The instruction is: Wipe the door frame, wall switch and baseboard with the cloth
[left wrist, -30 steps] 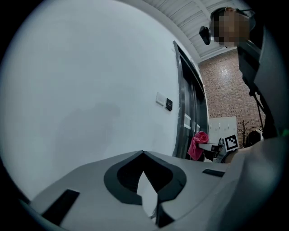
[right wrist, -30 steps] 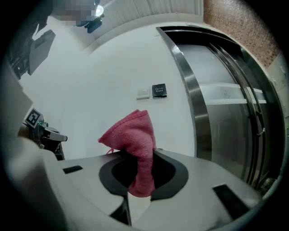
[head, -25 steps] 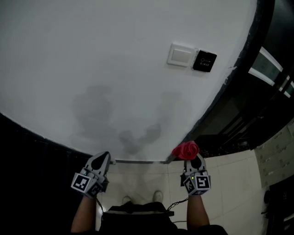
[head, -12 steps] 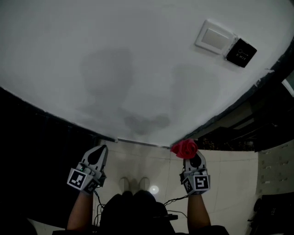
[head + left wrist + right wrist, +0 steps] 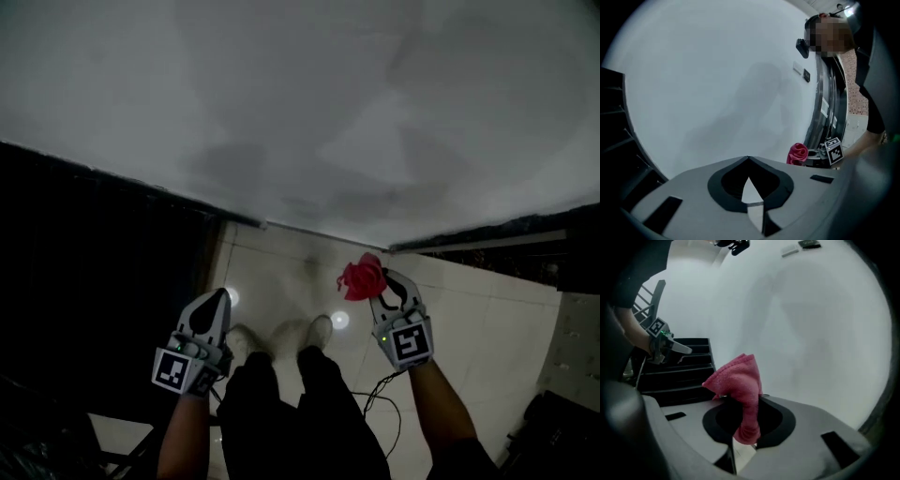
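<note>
Pale wall [image 5: 281, 94] meets tiled floor at a thin grey baseboard [image 5: 309, 232] just ahead of your right claw [image 5: 379, 281], clamped on the crumpled red cloth [image 5: 360, 278]; your left claw [image 5: 217, 298] is closed on nothing.

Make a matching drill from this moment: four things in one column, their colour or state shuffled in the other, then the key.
Column one:
1. left gripper
2. right gripper
3. cloth
4. wall

Column two:
A. white, with faint shadows
B. shut on the cloth
C. pinkish red, bunched up
D. shut and empty

Pairs: 1-D, 2-B, 3-C, 4-A.
</note>
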`<action>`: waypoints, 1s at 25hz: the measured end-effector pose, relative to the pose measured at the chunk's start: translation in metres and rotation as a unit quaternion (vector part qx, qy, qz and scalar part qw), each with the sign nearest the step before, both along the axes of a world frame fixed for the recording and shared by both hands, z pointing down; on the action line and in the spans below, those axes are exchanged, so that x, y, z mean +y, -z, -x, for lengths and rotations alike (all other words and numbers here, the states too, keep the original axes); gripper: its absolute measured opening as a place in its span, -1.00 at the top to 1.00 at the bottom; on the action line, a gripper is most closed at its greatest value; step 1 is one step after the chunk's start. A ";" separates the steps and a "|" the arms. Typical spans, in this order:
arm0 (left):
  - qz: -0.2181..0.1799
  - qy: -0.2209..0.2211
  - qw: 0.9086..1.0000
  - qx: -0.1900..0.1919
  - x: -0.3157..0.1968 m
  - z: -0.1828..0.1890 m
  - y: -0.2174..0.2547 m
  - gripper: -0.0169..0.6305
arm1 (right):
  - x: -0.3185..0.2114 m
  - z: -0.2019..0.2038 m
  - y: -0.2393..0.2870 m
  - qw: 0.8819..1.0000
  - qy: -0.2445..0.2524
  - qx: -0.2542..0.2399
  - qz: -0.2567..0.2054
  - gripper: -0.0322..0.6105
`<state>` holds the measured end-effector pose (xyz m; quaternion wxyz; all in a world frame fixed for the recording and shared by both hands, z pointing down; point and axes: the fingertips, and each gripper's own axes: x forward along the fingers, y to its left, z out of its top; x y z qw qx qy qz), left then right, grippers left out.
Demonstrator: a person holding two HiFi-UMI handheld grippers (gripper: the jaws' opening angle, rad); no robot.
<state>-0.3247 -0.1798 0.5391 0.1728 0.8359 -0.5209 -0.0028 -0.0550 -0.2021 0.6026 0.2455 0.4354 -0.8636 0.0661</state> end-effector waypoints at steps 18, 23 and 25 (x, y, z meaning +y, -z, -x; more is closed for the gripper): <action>-0.011 -0.035 0.999 -0.036 -0.085 0.033 -0.406 0.97 | -0.111 0.234 -0.561 0.979 0.193 0.031 0.058 0.72; -0.050 -0.026 0.998 -0.002 -0.094 0.032 -0.401 0.97 | -0.144 0.248 -0.624 0.991 0.087 -0.008 0.099 0.72; -0.053 -0.040 0.998 -0.022 -0.092 0.019 -0.407 0.97 | -0.157 0.248 -0.638 0.992 0.025 -0.032 0.119 0.72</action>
